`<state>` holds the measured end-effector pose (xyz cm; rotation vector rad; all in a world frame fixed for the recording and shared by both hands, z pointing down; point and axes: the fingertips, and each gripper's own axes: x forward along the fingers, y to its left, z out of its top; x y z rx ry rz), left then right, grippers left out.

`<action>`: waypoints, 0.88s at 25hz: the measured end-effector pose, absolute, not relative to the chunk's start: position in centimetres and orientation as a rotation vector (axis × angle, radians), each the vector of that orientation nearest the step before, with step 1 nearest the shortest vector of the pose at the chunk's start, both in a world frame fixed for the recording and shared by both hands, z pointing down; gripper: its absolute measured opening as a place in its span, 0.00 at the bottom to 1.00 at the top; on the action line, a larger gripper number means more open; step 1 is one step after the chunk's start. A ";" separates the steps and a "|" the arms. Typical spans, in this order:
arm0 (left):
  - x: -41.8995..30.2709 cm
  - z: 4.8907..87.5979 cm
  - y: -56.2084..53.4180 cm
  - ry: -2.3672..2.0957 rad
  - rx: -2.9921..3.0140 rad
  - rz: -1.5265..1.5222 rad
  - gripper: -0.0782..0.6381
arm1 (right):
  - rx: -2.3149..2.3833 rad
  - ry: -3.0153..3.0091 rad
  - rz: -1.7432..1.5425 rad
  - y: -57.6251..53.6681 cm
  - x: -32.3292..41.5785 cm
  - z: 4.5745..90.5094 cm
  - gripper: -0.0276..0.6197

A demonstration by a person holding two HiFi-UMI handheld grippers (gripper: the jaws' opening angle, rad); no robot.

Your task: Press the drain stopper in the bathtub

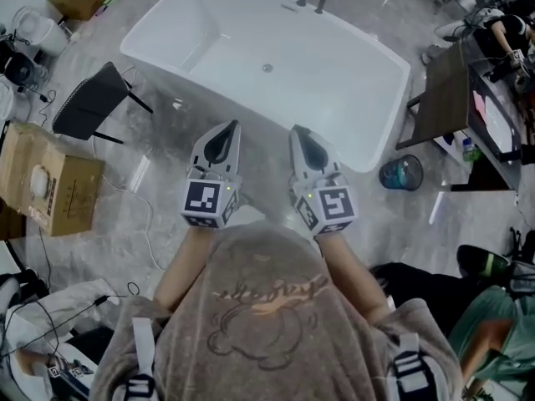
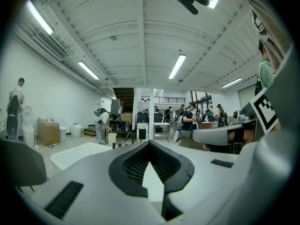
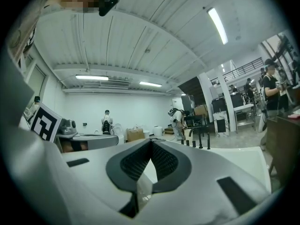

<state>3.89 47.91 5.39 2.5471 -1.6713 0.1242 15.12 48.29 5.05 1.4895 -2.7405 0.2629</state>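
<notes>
Stopper [image 1: 267, 68] sits mid-floor of the bathtub [image 1: 343, 98], straight ahead, beyond both tips. We hold the left gripper [image 1: 233, 128] and right gripper [image 1: 296, 130] pinched closed, empty, at the near rim, about equally close.

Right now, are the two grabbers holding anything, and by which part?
Nothing is held. The left gripper and the right gripper both have their jaws closed together, empty, in front of the bathtub.
</notes>
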 end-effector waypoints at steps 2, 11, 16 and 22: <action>3.1 5.7 46.5 -1.652 2.561 0.132 0.12 | 1.500 -2.730 0.264 47.1 14.2 5.4 0.05; 1.4 6.0 40.9 -1.565 2.633 0.149 0.12 | 1.581 -2.665 0.272 42.3 12.6 6.8 0.05; 1.2 5.8 38.5 -1.558 2.638 0.148 0.12 | 1.604 -2.645 0.275 39.6 12.9 7.0 0.05; 1.0 6.3 35.2 -1.551 2.646 0.139 0.12 | 1.599 -2.651 0.270 35.8 12.2 7.4 0.05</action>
